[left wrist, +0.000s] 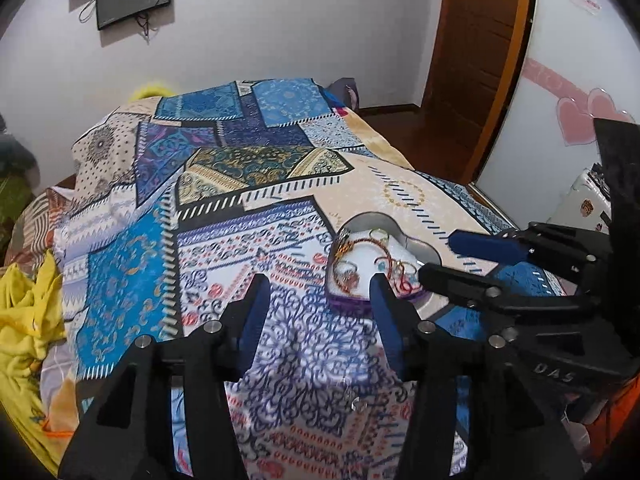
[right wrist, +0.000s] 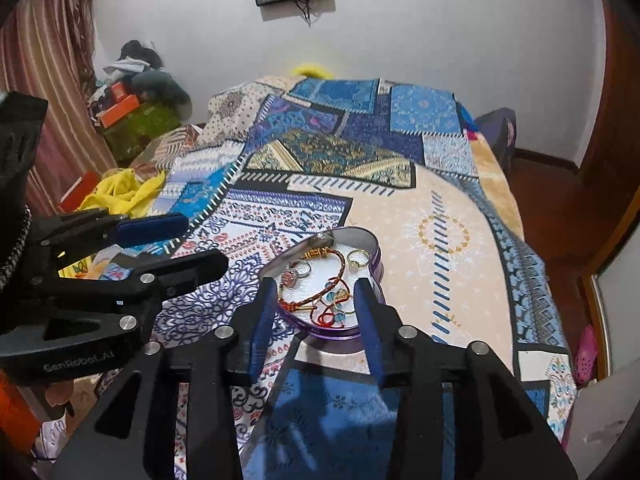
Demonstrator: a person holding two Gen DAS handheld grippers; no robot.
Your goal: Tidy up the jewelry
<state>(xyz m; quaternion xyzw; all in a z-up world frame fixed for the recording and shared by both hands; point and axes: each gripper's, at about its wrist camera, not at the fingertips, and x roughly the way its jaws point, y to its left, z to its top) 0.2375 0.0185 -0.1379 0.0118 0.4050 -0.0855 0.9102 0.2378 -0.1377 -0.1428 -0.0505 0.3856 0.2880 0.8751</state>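
A heart-shaped purple tin (right wrist: 378, 266) lies open on the patterned bedspread. It holds rings (right wrist: 357, 258), a braided bracelet (right wrist: 320, 294) and red cord pieces with blue beads. In the left wrist view the tin (left wrist: 430, 250) sits ahead to the right. My left gripper (left wrist: 318, 292) is open and empty, left of the tin; it shows at the left of the right wrist view (right wrist: 200, 242). My right gripper (right wrist: 316, 300) is open and empty, hovering over the tin's near part; it shows at the right of the left wrist view (left wrist: 436, 254). A small clear stone or ring (left wrist: 357, 403) lies on the bedspread near me.
The bedspread (left wrist: 248, 208) covers the bed. Yellow cloth (left wrist: 28, 320) lies at the left edge. A pile of clothes and boxes (right wrist: 132, 96) stands by the far wall. A wooden door (left wrist: 476, 40) and a wardrobe with pink hearts (left wrist: 576, 116) are to the right.
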